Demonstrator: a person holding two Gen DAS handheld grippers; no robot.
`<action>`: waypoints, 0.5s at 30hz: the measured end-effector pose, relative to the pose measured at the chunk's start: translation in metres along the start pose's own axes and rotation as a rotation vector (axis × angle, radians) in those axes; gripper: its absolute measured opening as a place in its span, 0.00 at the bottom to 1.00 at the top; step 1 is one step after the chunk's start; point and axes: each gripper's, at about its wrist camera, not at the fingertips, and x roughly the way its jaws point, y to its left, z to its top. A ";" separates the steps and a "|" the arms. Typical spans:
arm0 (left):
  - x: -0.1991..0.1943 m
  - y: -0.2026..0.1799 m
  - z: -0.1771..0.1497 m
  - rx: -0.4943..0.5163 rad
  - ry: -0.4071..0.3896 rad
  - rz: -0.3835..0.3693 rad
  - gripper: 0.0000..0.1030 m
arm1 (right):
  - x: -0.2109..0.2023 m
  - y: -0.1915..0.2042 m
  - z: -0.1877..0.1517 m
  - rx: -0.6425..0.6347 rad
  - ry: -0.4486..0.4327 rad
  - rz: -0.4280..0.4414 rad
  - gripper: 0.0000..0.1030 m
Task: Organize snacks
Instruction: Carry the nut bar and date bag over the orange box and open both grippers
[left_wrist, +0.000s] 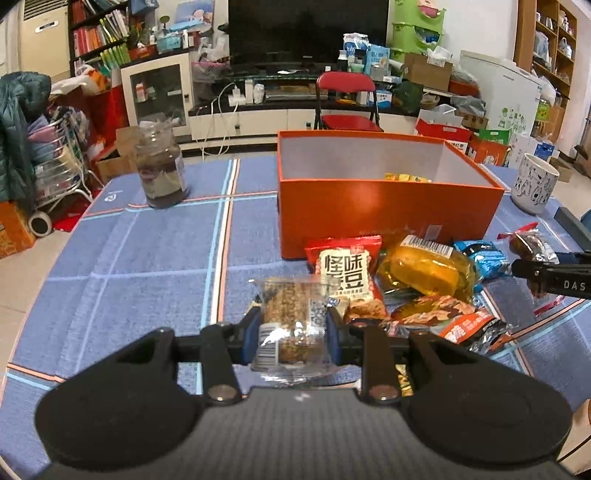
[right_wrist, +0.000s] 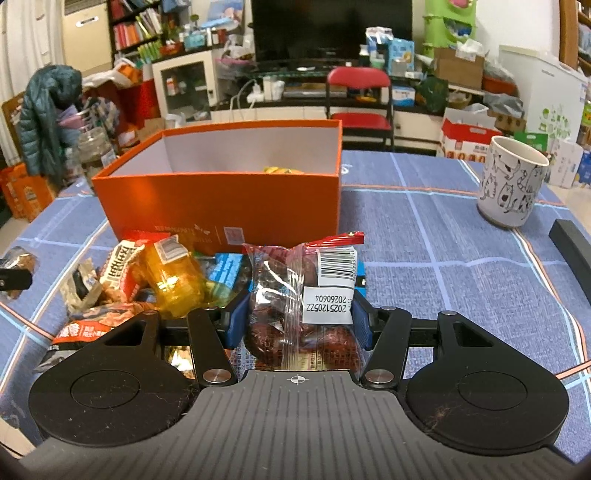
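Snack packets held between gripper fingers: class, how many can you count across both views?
2. The left gripper holds a clear grain bar packet; the right gripper holds a clear packet of dark red dates. Other packets lie loose on the table.

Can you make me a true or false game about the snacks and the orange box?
1. The left gripper holds a clear packet with a brown grain bar. True.
2. The right gripper is empty. False: its pads press on a clear bag of dark red dates.
3. The orange box has its lid on. False: it is open on top, and some yellow packets show inside.
4. A white mug with cat drawings stands on the blue tablecloth. True.
5. The glass jar sits inside the box. False: it stands on the cloth, apart from the box.
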 end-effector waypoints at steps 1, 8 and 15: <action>-0.001 -0.001 0.000 0.000 -0.002 -0.003 0.26 | -0.001 0.000 0.001 0.000 -0.004 0.001 0.41; -0.013 -0.001 0.026 -0.051 -0.056 -0.072 0.26 | -0.020 0.007 0.019 0.005 -0.064 0.042 0.41; 0.015 -0.011 0.085 -0.054 -0.127 -0.070 0.26 | -0.005 0.001 0.071 0.040 -0.131 0.061 0.41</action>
